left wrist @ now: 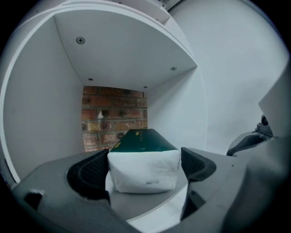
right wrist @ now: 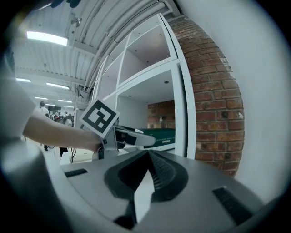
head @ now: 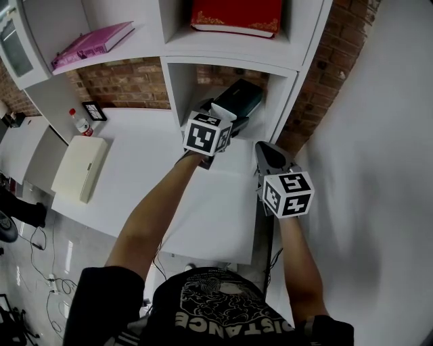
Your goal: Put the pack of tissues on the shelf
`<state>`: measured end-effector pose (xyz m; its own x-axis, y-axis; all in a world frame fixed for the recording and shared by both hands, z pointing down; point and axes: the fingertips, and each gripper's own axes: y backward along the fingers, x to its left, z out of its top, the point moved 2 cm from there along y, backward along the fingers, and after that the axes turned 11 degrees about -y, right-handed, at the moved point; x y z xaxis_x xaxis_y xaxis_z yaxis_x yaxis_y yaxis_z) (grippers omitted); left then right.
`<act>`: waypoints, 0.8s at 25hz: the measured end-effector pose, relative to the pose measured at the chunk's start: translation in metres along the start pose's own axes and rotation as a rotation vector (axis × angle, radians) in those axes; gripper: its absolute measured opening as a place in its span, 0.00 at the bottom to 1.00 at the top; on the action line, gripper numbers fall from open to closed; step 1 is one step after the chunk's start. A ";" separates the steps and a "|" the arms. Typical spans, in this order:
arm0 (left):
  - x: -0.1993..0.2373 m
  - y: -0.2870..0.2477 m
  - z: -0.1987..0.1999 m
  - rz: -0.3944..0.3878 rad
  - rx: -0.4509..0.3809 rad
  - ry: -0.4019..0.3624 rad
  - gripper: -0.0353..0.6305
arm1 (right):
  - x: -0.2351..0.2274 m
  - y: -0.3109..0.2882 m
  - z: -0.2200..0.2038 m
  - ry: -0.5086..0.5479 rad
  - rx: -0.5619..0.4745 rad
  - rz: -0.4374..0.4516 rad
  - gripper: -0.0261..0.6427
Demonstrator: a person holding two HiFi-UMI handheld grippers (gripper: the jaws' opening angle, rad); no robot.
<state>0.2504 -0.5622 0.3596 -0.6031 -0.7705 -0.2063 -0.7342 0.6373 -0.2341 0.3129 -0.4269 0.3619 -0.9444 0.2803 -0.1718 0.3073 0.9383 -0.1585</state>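
The white pack of tissues (left wrist: 144, 170) lies on the floor of the lower shelf compartment (left wrist: 41, 113), just in front of a dark green box (left wrist: 142, 140). My left gripper (left wrist: 145, 161) is open, one jaw on each side of the pack, and I see no squeeze on it. In the head view the left gripper (head: 226, 115) reaches into that compartment (head: 177, 88), where the green box (head: 240, 98) stands. My right gripper (head: 270, 155) hangs to the right of the shelf's edge, shut with nothing in it; its jaws (right wrist: 148, 157) meet at the tips.
Upper shelves hold a red book (head: 237, 17) and a pink book (head: 91, 44). On the white table (head: 149, 176) lie a cream box (head: 80, 167), a small bottle (head: 80, 123) and a picture frame (head: 95, 110). A brick wall (head: 125, 84) runs behind; a white wall (head: 379, 135) is on the right.
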 end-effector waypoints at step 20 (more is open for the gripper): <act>-0.003 0.089 0.004 -0.061 -0.097 -0.042 0.56 | 0.047 0.011 0.015 0.000 -0.056 -0.033 0.04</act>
<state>0.1882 -0.5026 0.3357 -0.5441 -0.8057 -0.2342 -0.7972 0.5835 -0.1553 0.2736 -0.4065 0.3380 -0.9538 0.2493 -0.1677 0.2694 0.9568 -0.1096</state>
